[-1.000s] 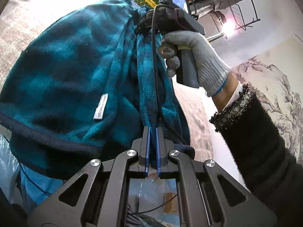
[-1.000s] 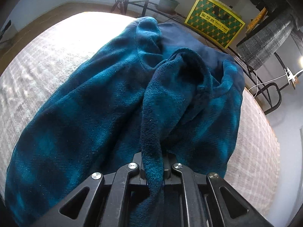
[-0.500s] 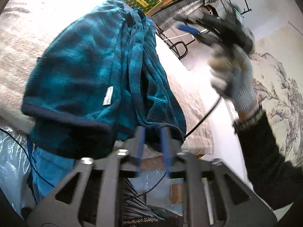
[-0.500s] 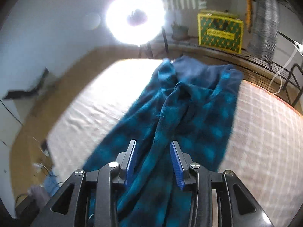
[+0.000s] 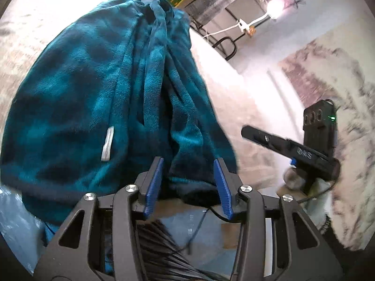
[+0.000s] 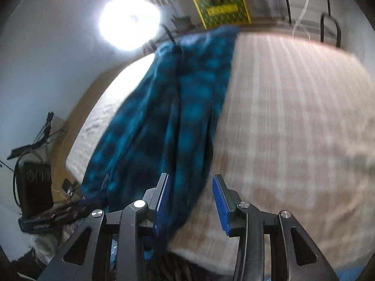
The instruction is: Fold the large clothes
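Observation:
A large teal and dark-blue checked fleece garment (image 5: 98, 89) lies bunched lengthwise on the bed, its near hem hanging over the bed edge; a white label (image 5: 107, 145) shows on it. It also shows in the right wrist view (image 6: 178, 107), stretched along the left part of the bed. My left gripper (image 5: 188, 180) is open and empty, its blue pads just short of the hem. My right gripper (image 6: 191, 199) is open and empty above the bed's near edge, beside the garment. The right gripper's body (image 5: 304, 154) shows at the right of the left wrist view.
The bed has a beige checked cover (image 6: 293, 121). A yellow-green box (image 6: 221, 7) and a black metal rack (image 5: 234, 4) stand beyond the far end. A bright lamp (image 6: 129, 23) shines at the back left. Cables and a black device (image 6: 32, 187) lie on the floor at left.
Both grippers let go of the garment and opened. Both pulled back toward the bed's near edge, and the right one swung away to the right. The garment dropped onto the bed.

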A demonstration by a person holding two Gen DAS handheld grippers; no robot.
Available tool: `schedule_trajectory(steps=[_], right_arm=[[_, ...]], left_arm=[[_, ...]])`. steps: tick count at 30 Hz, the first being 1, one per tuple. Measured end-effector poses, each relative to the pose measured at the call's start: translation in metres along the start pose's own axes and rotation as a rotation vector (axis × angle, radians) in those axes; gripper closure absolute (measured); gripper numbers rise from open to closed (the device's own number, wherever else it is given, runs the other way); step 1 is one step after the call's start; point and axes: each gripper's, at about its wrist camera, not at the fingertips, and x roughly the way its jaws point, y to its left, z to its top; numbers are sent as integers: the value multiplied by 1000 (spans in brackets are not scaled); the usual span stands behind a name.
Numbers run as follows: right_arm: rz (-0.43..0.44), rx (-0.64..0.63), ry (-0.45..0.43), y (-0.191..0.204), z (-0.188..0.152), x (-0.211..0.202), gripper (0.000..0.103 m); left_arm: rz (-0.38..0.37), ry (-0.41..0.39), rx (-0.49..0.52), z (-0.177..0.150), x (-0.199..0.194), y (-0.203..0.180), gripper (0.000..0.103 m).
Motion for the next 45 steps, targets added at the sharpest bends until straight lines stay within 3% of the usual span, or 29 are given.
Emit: schedule_trajectory(steps=[1, 4, 7, 10, 15, 17, 18, 19, 24, 28, 29, 32, 35, 36, 40, 45], right_arm=[[11, 11, 10, -3, -3, 4, 63], [25, 1, 42, 0, -11, 19, 62], [40, -52, 63, 10, -15, 27, 57], [37, -75, 79, 17, -24, 37, 54], [94, -16, 90, 11, -29, 45, 52], [121, -5, 120, 10, -33, 53, 59], [131, -1, 133, 10, -36, 57, 78], [159, 11, 147, 11, -38, 60, 84], [307, 61, 36, 10, -32, 21, 89], [78, -37, 152, 14, -46, 51, 85], [54, -64, 160, 17, -49, 54, 85], [27, -86, 130, 25, -44, 42, 74], [-75, -148, 39, 38, -43, 19, 70], [-84, -165, 13, 43, -42, 13, 68], [-21, -212, -53, 63, -44, 1, 66], [22, -286, -51, 97, -51, 26, 68]], left_arm=[[14, 13, 17, 0, 3, -1, 101], [7, -33, 1, -10, -14, 2, 102], [74, -106, 33, -26, -38, 7, 102], [102, -41, -42, -34, -24, 32, 103], [102, -65, -38, -31, -29, 31, 103], [96, -81, -17, -28, -33, 24, 103], [94, -88, -9, -27, -35, 20, 103], [95, -95, 0, -27, -38, 18, 103], [92, -137, 35, -29, -64, 12, 103], [147, -145, 65, -24, -75, 16, 103], [156, -141, 64, -22, -76, 19, 103], [166, -149, 35, -15, -83, 34, 103], [190, -166, 28, -8, -88, 44, 103], [204, -172, 23, -5, -90, 49, 102], [232, -181, -11, -2, -93, 69, 79], [234, -181, -59, -4, -92, 87, 79]])
